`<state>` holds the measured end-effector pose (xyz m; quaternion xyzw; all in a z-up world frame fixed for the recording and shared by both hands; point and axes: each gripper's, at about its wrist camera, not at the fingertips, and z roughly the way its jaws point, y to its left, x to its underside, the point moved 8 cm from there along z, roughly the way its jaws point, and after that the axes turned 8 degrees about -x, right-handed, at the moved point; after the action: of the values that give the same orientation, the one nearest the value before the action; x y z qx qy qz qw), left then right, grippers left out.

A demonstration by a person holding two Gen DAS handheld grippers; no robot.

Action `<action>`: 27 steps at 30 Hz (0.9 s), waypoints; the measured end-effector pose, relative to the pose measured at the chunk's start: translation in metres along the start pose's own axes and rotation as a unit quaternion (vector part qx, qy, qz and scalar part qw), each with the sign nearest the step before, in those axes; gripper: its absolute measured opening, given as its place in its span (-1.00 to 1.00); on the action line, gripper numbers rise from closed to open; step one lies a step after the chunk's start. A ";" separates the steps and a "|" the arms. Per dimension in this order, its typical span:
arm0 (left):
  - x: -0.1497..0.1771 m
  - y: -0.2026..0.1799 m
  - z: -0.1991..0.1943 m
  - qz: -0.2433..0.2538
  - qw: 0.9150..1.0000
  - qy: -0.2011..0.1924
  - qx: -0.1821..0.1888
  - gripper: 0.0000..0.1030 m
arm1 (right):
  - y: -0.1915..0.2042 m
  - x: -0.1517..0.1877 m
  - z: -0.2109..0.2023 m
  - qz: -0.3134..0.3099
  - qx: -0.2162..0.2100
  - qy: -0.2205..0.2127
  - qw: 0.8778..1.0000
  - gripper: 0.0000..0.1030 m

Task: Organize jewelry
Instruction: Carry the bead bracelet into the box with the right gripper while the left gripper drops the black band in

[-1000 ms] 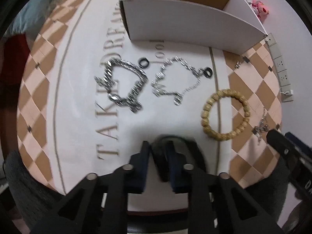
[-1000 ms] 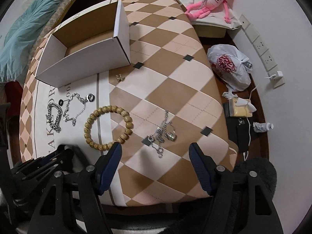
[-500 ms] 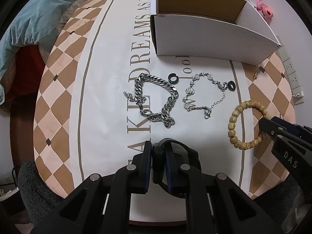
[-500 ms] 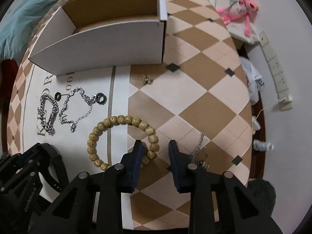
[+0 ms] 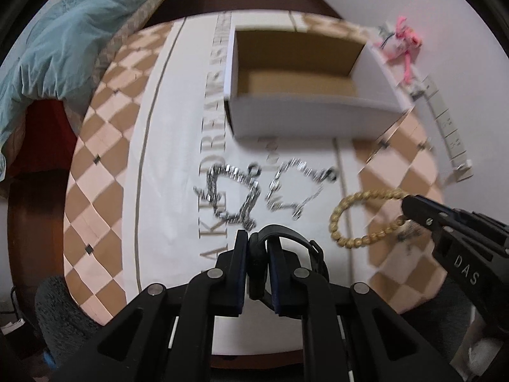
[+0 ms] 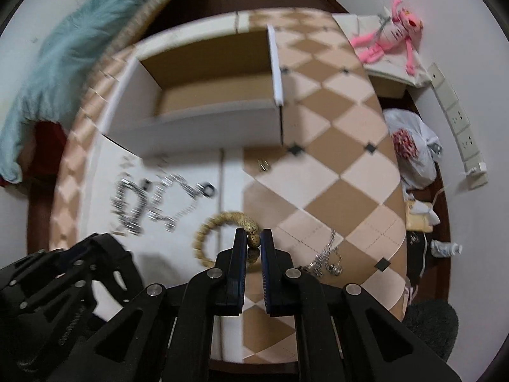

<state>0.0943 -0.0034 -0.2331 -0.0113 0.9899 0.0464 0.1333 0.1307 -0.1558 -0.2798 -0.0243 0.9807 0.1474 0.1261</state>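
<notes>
While the right gripper [image 6: 253, 241], whose fingers have just been closing, pinches the wooden bead bracelet [image 6: 219, 222] and the left gripper [image 5: 257, 248] clamps a black band [image 5: 288, 234], carry both clear over the near wall, releasing inside the open box [image 6: 206, 95] beyond.

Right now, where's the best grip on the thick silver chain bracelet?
The thick silver chain bracelet lies flat in a loose loop on the cloth. Come from above and pinch one link run across its width, probably the near edge, away from the black ring and thin chain beside it.
</notes>
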 end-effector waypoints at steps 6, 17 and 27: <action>-0.039 -0.001 -0.037 -0.007 0.998 -0.053 0.019 -0.82 | 0.021 -0.030 -0.042 -0.019 -0.038 -0.035 0.998 -0.83; -0.114 0.011 -0.048 -0.031 0.995 -0.077 0.049 -0.82 | 0.046 -0.123 -0.100 -0.055 -0.069 -0.100 0.991 -0.83; -0.162 0.011 -0.001 -0.064 0.993 -0.018 0.093 -0.81 | 0.033 -0.181 -0.049 -0.045 -0.067 -0.049 0.996 -0.83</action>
<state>0.2499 0.0091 -0.1882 -0.0614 0.9847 -0.0542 0.1539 0.2910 -0.1367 -0.1795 -0.0696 0.9591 0.2081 0.1789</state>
